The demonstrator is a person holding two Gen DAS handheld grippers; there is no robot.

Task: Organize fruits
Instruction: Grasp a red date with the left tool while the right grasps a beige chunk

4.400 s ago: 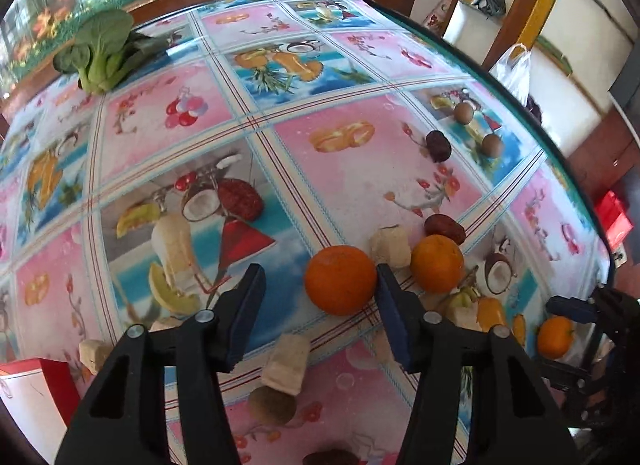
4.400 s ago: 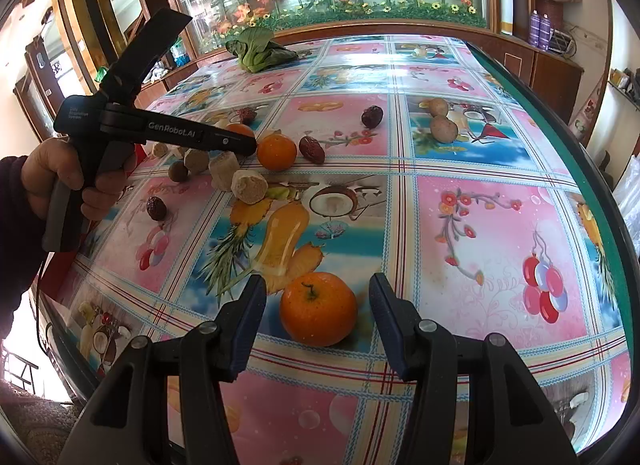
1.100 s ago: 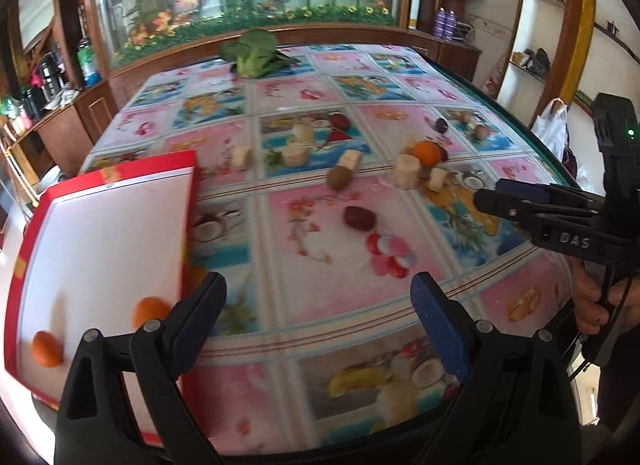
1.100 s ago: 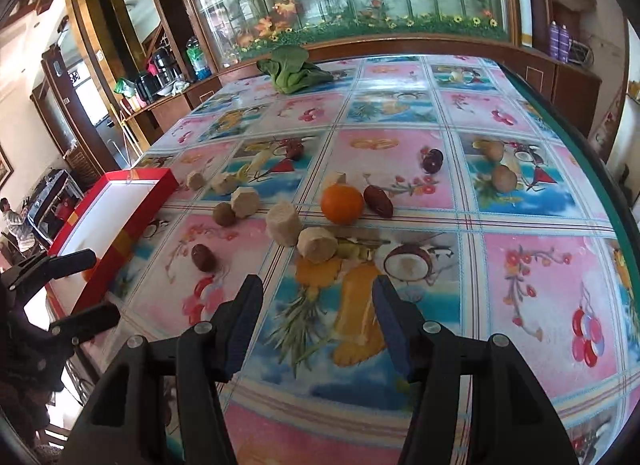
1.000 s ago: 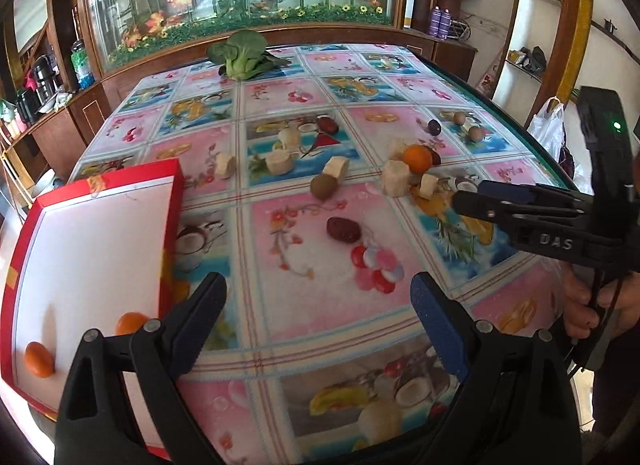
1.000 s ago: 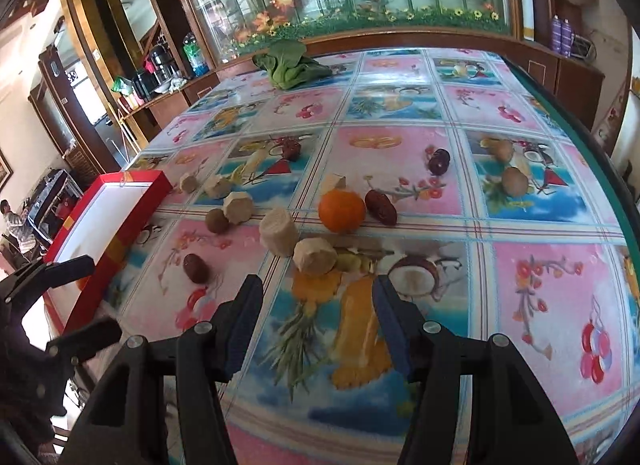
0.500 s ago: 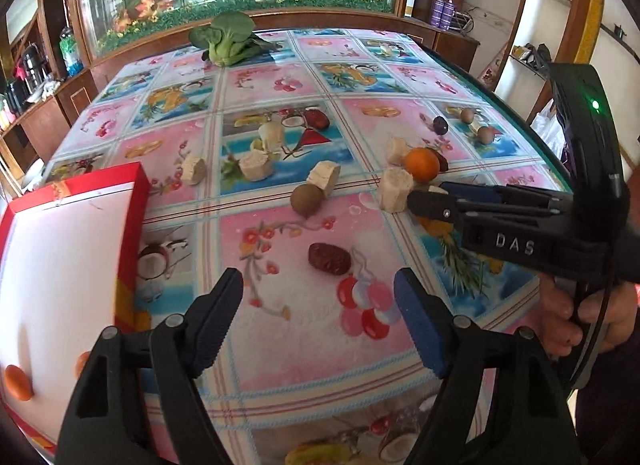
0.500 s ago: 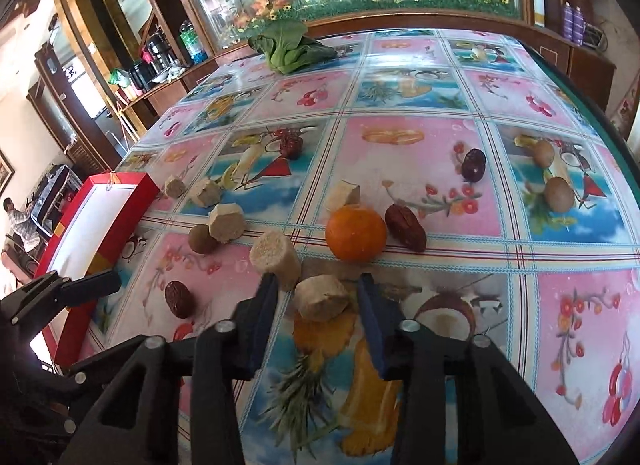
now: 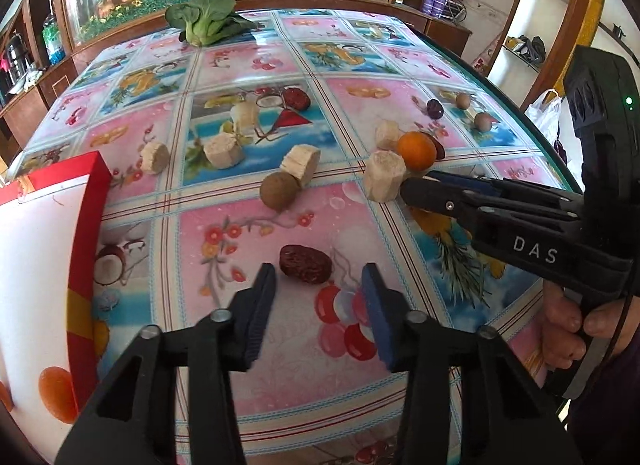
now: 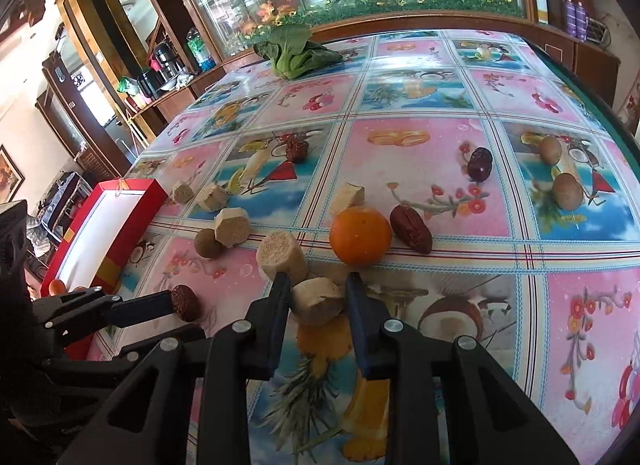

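My left gripper (image 9: 318,275) is open, its fingertips on either side of a dark red date (image 9: 305,264) on the table; the date also shows in the right wrist view (image 10: 185,302). My right gripper (image 10: 318,289) is open around a beige cut chunk (image 10: 318,301), the pads close to its sides. An orange (image 10: 360,235) sits just beyond it. A red-rimmed white tray (image 9: 36,249) at the left holds two oranges, one at its near edge (image 9: 56,393). The right gripper shows in the left wrist view (image 9: 416,189).
Several beige chunks (image 9: 382,181), brown round fruits (image 9: 279,196) and dates (image 10: 411,228) lie scattered on the fruit-print tablecloth. A green bok choy (image 9: 206,23) lies at the far edge. The table edge (image 10: 592,93) runs along the right.
Both grippers have moved forward and down to the table and narrowed. The left now brackets the date; the right now brackets the beige chunk.
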